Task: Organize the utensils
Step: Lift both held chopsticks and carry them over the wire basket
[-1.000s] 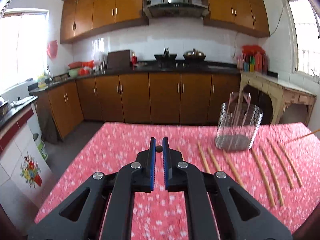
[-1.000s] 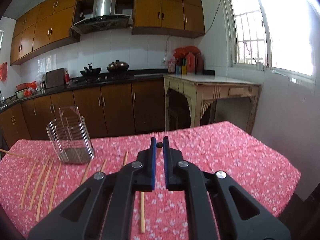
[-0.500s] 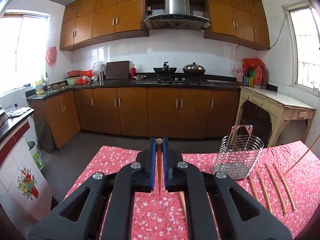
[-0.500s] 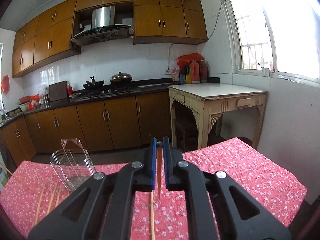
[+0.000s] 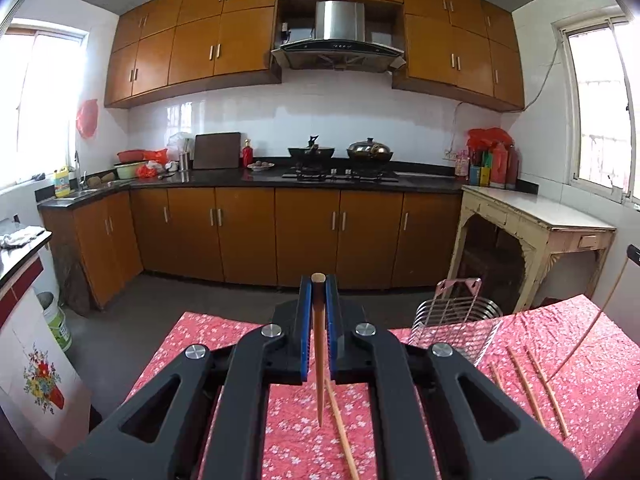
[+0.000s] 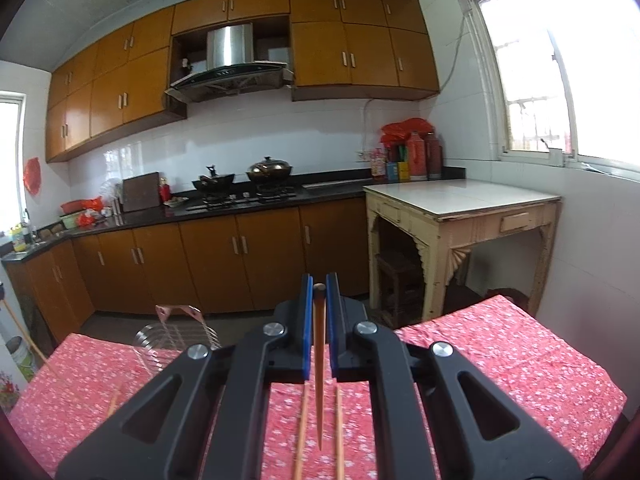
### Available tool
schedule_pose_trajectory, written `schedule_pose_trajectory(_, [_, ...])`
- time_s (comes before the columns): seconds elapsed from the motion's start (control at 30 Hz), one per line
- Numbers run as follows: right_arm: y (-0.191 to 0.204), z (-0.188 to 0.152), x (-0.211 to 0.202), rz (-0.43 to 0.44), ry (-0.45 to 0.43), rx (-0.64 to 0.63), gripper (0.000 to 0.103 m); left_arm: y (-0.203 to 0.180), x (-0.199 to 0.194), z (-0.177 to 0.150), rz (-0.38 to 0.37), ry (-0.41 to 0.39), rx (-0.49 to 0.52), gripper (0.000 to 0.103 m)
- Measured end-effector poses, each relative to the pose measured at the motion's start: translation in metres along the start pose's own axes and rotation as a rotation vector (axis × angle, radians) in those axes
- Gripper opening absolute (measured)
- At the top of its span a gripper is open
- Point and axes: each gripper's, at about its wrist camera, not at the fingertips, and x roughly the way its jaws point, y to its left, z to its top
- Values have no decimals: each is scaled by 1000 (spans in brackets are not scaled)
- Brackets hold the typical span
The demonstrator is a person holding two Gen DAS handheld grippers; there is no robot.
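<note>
Left wrist view: the black left gripper with blue pads [image 5: 318, 280] is clamped on one tapered wooden chopstick [image 5: 318, 360], which hangs point-down at lower centre over the red floral tablecloth [image 5: 592, 376]. One loose chopstick [image 5: 340, 428] lies on the cloth just under the hanging tip; three more loose chopsticks [image 5: 524, 384] lie at lower right, and one thin stick [image 5: 600, 312] slants up along the right edge. One round wire utensil basket with a pink handle [image 5: 456, 316] stands at right of centre, partly behind the gripper's arm. This view alone shows the left window [image 5: 44, 104] at upper left and the flower-decorated white cabinet [image 5: 40, 380] at lower left. Right wrist view: the matching right gripper [image 6: 319, 280] is likewise closed on one hanging wooden chopstick [image 6: 319, 368] at lower centre. Two parallel chopsticks on the cloth [image 6: 302, 424] flank its tip, and one short chopstick end [image 6: 114, 400] shows at lower left. The same basket appears here at left of centre, largely hidden by the gripper. Only this view shows the whole top of the cream side table [image 6: 460, 196] and the large bright window [image 6: 560, 60] at upper right.
</note>
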Motion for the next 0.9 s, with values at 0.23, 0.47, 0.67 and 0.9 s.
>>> schedule_pose_trajectory(0.23, [28, 41, 2, 92, -51, 18, 8, -21, -1, 44, -66, -49, -1, 6])
schedule_pose_trajectory(0.47, [61, 93, 5, 170, -134, 39, 8, -59, 2, 91, -120, -115, 22, 6])
schedule_pose_trajectory(0.67, [93, 110, 25, 211, -143, 30, 8, -81, 26, 109, -167, -107, -6, 6])
schedule_pose_trajectory(0.9, [118, 96, 66, 234, -78, 4, 8, -98, 63, 95, -171, -50, -23, 6])
